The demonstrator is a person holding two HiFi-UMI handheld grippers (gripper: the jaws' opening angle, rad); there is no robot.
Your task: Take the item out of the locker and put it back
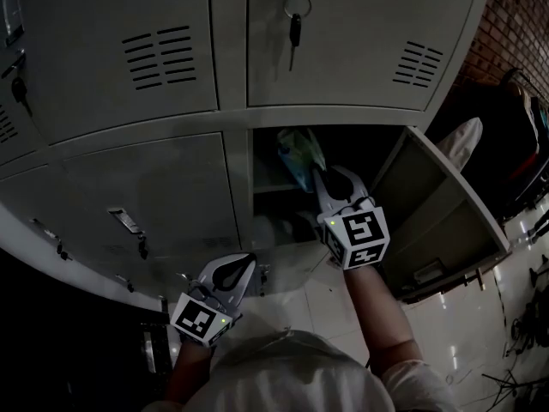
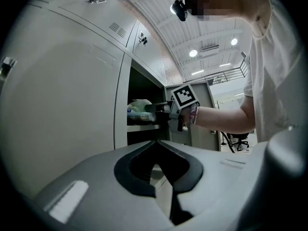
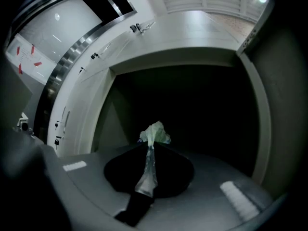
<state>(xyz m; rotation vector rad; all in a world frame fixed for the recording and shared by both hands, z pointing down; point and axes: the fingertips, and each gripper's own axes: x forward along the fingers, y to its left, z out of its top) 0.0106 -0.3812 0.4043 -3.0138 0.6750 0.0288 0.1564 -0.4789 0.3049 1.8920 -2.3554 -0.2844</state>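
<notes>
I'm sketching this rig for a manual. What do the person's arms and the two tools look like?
Both the left tool and the right tool are pale grey, with curved jaws lined in black. Each carries a white cube printed with black square markers and a small green light. No cables show. The person wears a white short-sleeved top.

Grey hand-held grippers [image 1: 243, 263] [image 1: 328, 177], b/w marker cubes [image 1: 364, 240]; white short-slv tee [image 1: 292, 376].
</notes>
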